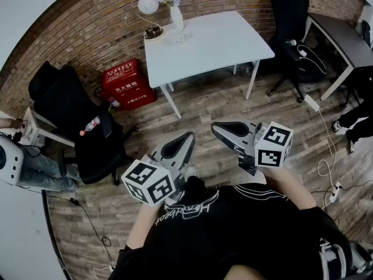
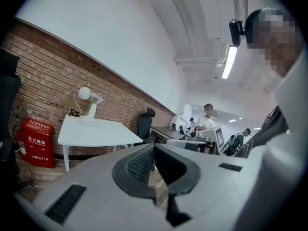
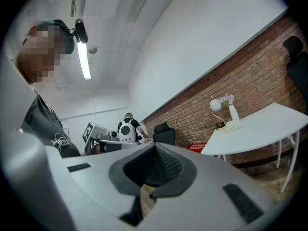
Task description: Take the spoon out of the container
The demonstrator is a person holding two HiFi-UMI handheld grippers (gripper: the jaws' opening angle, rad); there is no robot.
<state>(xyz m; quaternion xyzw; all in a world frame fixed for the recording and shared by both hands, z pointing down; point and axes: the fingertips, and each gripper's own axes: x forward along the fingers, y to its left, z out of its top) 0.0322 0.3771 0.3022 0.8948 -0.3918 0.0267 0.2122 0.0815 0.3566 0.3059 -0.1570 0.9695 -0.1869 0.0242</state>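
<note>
The left claw and the right claw hang side by side above the floor. Ahead of both, well apart, the tabletop stands against the wall. A vase stands on its far left corner, with a lamp just left of it. An extinguisher box sits ahead-left of the left claw, at the wall's foot. An office chair stands left of that claw. Ahead-right of the right claw are a second chair and, farther right, a desk.
</note>
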